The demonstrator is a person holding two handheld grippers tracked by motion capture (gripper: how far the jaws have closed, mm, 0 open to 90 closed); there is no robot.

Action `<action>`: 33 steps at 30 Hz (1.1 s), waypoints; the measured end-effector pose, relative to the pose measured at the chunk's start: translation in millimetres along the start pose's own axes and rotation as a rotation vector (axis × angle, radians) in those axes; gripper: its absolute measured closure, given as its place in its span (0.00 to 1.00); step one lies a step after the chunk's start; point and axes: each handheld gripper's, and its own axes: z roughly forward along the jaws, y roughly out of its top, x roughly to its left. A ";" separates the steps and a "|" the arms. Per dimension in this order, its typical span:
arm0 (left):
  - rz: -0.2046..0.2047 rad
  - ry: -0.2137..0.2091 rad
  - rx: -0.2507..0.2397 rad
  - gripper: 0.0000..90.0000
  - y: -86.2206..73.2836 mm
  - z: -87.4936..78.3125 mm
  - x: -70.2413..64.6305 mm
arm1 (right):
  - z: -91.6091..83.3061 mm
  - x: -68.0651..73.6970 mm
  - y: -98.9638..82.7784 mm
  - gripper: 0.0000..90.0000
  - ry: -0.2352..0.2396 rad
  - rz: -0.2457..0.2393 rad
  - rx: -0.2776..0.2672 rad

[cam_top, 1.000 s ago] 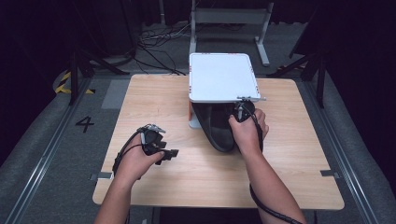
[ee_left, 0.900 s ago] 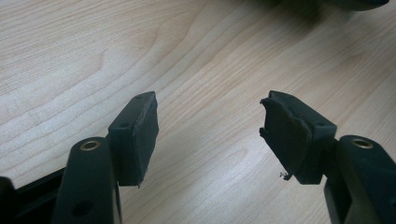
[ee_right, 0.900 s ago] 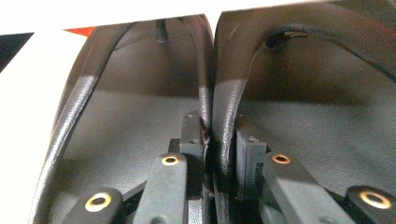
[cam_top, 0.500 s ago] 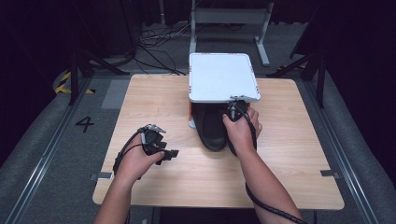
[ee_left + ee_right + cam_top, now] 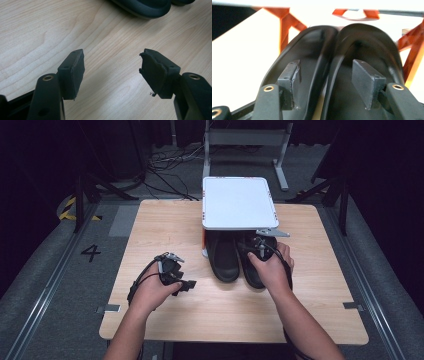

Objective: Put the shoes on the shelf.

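Two black shoes lie side by side on the wooden table [image 5: 310,310], toes under a white board [image 5: 239,202]: the left shoe [image 5: 223,257] and the right shoe [image 5: 251,270]. My right gripper [image 5: 257,245] hovers over the right shoe's heel. In the right gripper view my right gripper [image 5: 325,80] has just been opening; its jaws straddle the adjoining rims of the left shoe [image 5: 312,50] and right shoe [image 5: 372,47], pads clear of both. My left gripper [image 5: 186,282] rests at the table's left, open over bare wood [image 5: 112,72], with a shoe's edge [image 5: 147,7] beyond.
An orange frame [image 5: 284,27] holds the white board above the table's far middle. Cables and a metal stand [image 5: 245,140] lie on the floor behind the table. A floor mark "4" [image 5: 91,252] sits to the left.
The right hand carried a shoe left under the board, then drew back a little to the right. Its jaws have opened and the shoe now lies beside the other. The left hand stayed put.
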 end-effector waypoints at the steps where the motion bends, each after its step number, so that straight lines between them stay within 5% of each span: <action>1: 0.000 0.000 0.000 0.40 0.0 0.0 0.0 | 0.0 0.0 0.0 0.46 0.000 0.000 0.000; 3: 0.018 0.002 -0.007 0.40 2.4 0.3 -5.1 | -13.2 -1.5 -4.1 0.46 0.039 -0.034 0.020; 13: 0.089 -0.010 -0.010 0.42 10.6 9.9 -33.4 | -58.4 -30.2 -35.9 0.56 0.091 -0.006 0.081; 19: 0.146 -0.032 0.018 0.44 16.0 23.1 -52.6 | -80.7 -40.1 -53.0 0.64 0.074 -0.024 0.188; 21: 0.150 -0.046 0.032 0.50 17.2 25.7 -56.5 | -88.3 -43.1 -56.0 0.75 0.089 -0.021 0.226; 23: 0.166 -0.062 0.077 0.58 20.3 32.8 -65.1 | -91.2 -46.4 -59.0 0.81 0.091 -0.030 0.254; 27: 0.189 -0.059 0.086 0.66 24.5 42.7 -72.7 | -89.9 -51.6 -65.3 0.87 0.083 -0.033 0.334; 33: 0.209 -0.065 0.119 0.70 28.1 57.8 -74.3 | -75.5 -61.7 -82.3 0.87 -0.011 -0.044 0.411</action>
